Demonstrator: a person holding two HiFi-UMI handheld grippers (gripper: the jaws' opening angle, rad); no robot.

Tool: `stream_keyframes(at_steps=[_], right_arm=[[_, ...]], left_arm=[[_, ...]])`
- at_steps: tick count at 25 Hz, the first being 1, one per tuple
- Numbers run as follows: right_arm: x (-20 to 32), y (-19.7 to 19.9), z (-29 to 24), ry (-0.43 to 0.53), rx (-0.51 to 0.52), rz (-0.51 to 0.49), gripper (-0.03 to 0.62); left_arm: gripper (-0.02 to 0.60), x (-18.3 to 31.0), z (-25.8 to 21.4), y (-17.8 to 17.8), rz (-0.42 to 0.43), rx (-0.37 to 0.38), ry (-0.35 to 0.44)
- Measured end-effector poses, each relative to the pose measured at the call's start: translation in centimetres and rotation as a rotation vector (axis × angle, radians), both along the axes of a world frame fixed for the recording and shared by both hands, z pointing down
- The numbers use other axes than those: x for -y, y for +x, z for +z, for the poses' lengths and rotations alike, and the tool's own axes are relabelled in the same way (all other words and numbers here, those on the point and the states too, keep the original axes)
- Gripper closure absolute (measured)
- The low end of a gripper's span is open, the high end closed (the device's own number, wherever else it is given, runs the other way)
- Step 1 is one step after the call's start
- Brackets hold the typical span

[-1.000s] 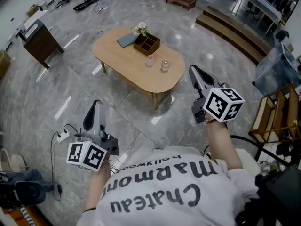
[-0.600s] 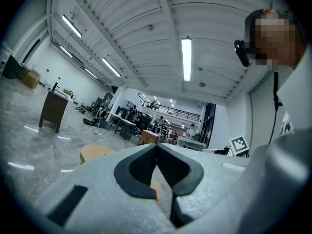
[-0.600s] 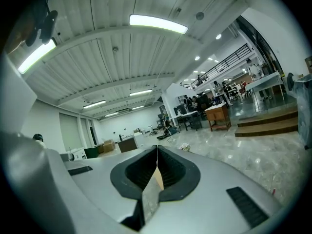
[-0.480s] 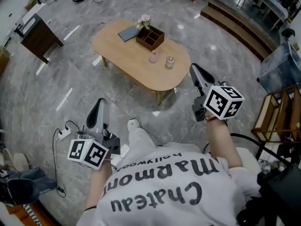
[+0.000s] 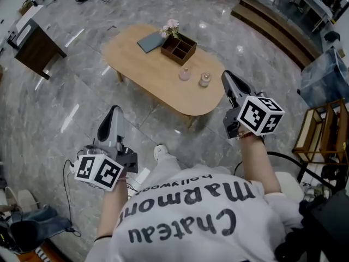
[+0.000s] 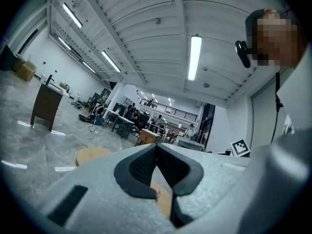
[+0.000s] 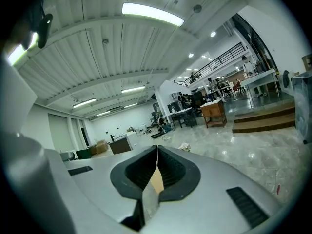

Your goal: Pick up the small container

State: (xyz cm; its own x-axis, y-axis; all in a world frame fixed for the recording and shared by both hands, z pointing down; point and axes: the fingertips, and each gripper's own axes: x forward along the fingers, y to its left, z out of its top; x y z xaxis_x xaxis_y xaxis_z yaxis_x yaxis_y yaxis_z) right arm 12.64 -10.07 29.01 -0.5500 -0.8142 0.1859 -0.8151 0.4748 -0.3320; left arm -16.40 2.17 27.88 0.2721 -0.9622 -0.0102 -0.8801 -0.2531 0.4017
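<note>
Wooden worktop [image 5: 158, 64] ahead; left gripper [image 5: 113, 113] and right gripper [image 5: 228, 79] shut, empty; could topple small container [image 5: 205, 79] near worktop edge unless opened.

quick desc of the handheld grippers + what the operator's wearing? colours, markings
Both look alike. The left gripper and right gripper have grey tapered jaw shells lined with dark ribbed pads. Each carries a white cube with black square markers. The operator wears a white T-shirt with black lettering. No sleeves reach the forearms.

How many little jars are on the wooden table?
2. A pinkish jar stands on the table, a clear jar just right of it. More may hide in the wooden box.
</note>
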Motion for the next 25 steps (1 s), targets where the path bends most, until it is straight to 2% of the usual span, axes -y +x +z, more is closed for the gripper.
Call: stream_keyframes(at_steps=[6, 10, 13, 17, 20, 23, 25], right_arm=[[4.2, -4.7, -0.4, -0.015, 0.021, 0.050, 0.580], [6.0, -6.9, 0.3, -0.034, 0.028, 0.095, 0.580], [7.3, -8.4, 1.5, -0.050, 0.018, 0.105, 0.580], [8.1, -8.6, 3.9, -0.097, -0.023, 0.144, 0.580], [9.0, -8.7, 7.1, -0.169, -0.085, 0.155, 0.580], [9.8, -9.0, 10.7, -0.258, -0.083, 0.158, 0.580], [10.8, -9.2, 12.7, -0.302, -0.075, 0.156, 0.580]], left_arm=[[0.568, 5.7, -0.6, -5.3, 0.051, 0.002, -0.005], [0.568, 9.1, -0.5, -7.5, 0.116, 0.017, -0.021], [0.568, 11.5, -0.1, -9.1, 0.134, 0.016, -0.031], [0.568, 13.8, 1.8, -9.2, 0.188, -0.004, -0.073], [0.568, 15.0, 4.2, -8.9, 0.221, -0.008, -0.128], [0.568, 15.9, 6.8, -9.0, 0.242, -0.019, -0.199], [0.568, 16.9, 8.1, -9.2, 0.242, 0.001, -0.216]])
